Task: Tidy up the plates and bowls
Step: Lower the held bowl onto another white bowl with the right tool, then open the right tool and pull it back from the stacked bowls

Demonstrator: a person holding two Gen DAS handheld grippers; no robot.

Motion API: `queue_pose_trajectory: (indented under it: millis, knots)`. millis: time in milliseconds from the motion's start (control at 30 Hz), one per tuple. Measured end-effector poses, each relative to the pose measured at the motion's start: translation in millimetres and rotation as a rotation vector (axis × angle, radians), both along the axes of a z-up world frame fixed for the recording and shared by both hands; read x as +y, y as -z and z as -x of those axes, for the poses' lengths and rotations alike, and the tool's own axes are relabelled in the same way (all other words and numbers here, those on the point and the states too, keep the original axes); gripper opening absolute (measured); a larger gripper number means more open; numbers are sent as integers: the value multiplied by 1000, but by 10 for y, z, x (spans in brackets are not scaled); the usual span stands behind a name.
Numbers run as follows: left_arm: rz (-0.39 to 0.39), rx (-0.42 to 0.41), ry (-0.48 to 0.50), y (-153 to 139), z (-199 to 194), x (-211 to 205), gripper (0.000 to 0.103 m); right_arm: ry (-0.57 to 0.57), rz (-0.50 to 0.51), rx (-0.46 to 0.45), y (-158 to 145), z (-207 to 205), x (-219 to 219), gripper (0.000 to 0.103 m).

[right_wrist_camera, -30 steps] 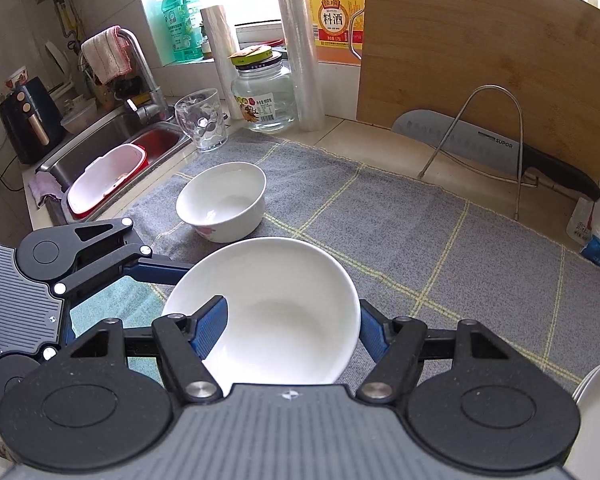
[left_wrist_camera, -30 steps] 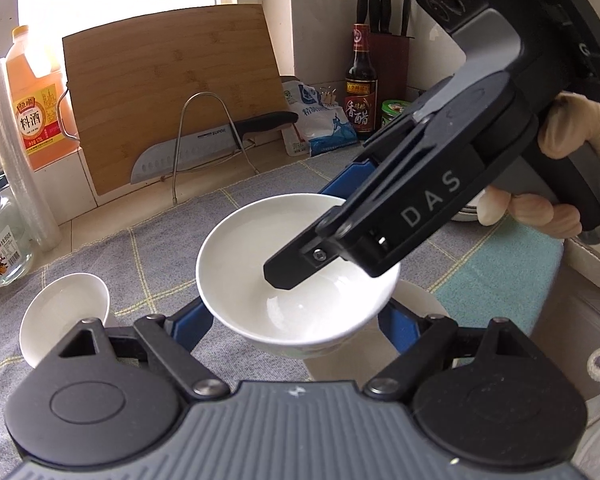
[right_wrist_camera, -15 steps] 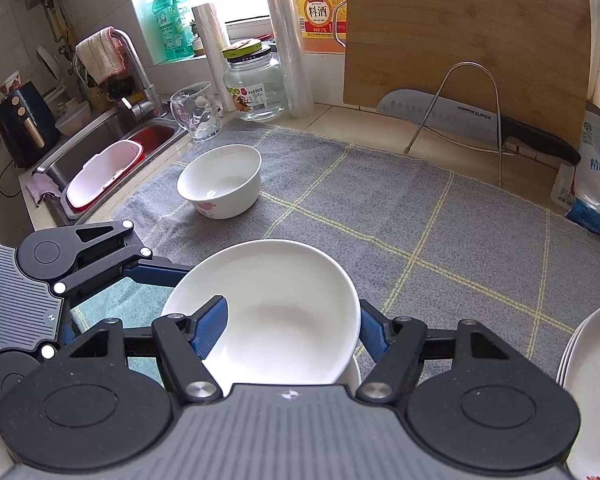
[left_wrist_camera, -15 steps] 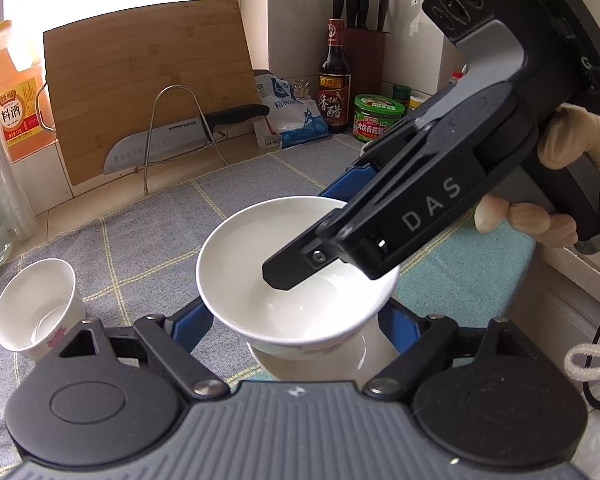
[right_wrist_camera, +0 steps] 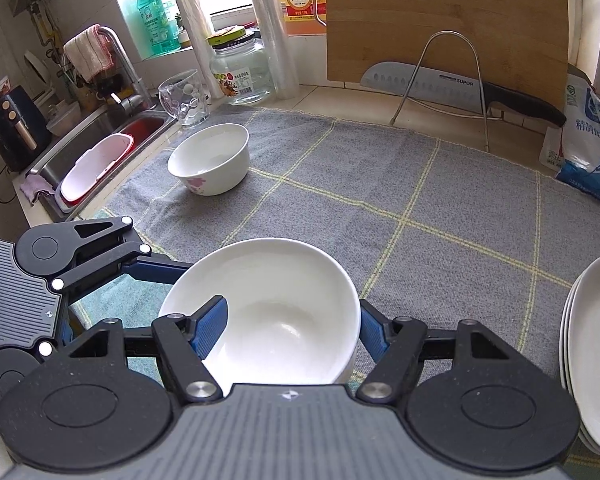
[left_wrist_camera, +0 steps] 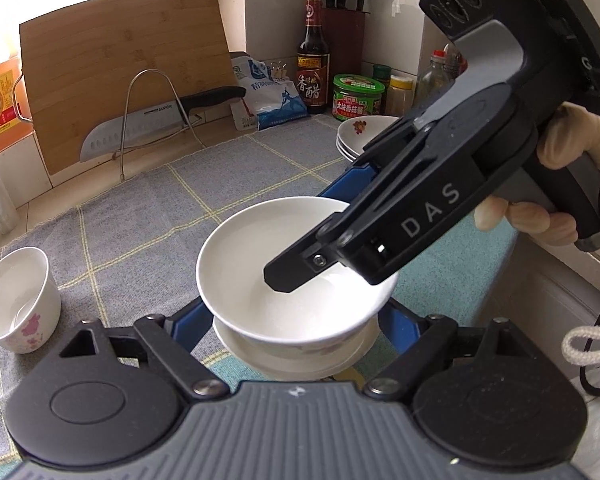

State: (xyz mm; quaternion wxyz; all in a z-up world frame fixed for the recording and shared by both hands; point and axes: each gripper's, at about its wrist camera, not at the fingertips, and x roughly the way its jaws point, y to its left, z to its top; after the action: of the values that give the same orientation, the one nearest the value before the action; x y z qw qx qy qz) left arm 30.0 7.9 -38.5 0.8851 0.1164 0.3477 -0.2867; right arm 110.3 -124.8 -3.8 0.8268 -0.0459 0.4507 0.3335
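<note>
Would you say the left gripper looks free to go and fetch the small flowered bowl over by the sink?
Probably not yet. The left gripper is clamped on the wide white bowl, as is the right gripper. The cloth towards the small flowered bowl is bare, so only its load hinders it.

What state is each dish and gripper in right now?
held bowl: upright, empty, lifted just over another bowl
right gripper: shut on held bowl, one finger inside
left gripper: fingers flank held bowl, contact unclear
lower bowl: upright on teal cloth, under held bowl
small bowl: upright, empty, alone on grey mat
plates: stacked at mat's edge
</note>
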Motion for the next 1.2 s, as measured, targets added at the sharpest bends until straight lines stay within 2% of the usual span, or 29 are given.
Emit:
queue_pose_trajectory:
  millis: [367, 800, 900, 967, 1033, 1200]
  knots:
    - [-29, 10, 11, 62, -7, -12, 89, -1, 10, 7, 80, 14, 21, 75]
    - [-25, 28, 10, 87, -51, -6, 91, -4, 13, -4, 106, 10, 31, 75]
    - [-21, 32, 8, 92, -67, 11, 94, -3, 6, -7, 116, 18, 15, 81]
    - [-31, 24, 15, 81, -49, 15, 95, -2, 4, -19, 105, 40, 1, 92]
    - [-30, 28, 22, 70, -33, 28, 95, -4, 6, -43, 81, 67, -15, 97]
    - [-6, 57, 22, 33, -19, 98, 96, 1, 23, -80, 46, 100, -54, 102]
